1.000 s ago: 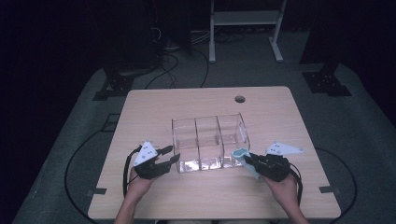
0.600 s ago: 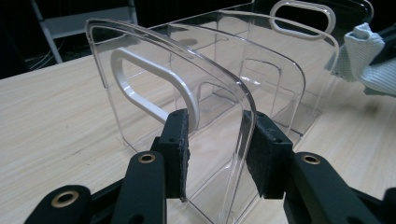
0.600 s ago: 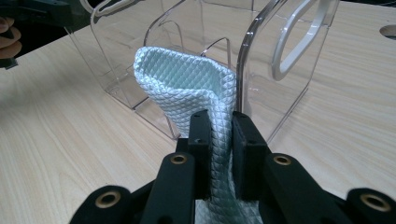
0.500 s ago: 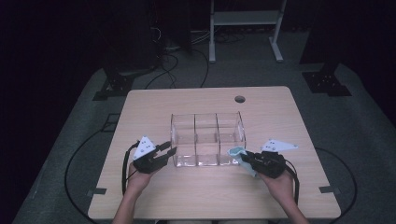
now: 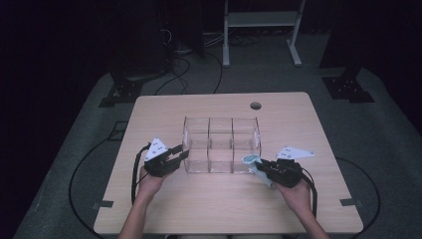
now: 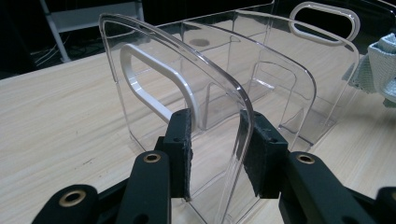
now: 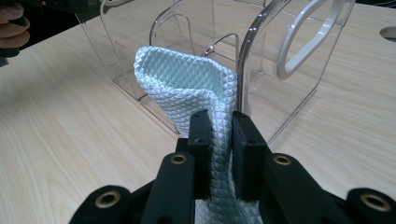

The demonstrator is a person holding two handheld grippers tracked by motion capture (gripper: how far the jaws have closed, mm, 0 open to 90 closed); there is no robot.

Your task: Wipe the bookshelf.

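The clear three-compartment acrylic organizer [image 5: 221,145] stands between both grippers on the pale wooden table [image 5: 214,209]. The left gripper [image 6: 217,154] pinches its end wall by the handle cutout, likely steadying it. The right gripper [image 7: 219,154] clamps a pale-blue quilted cloth [image 7: 184,81], presumably for wiping; the right gripper view alone shows its weave.
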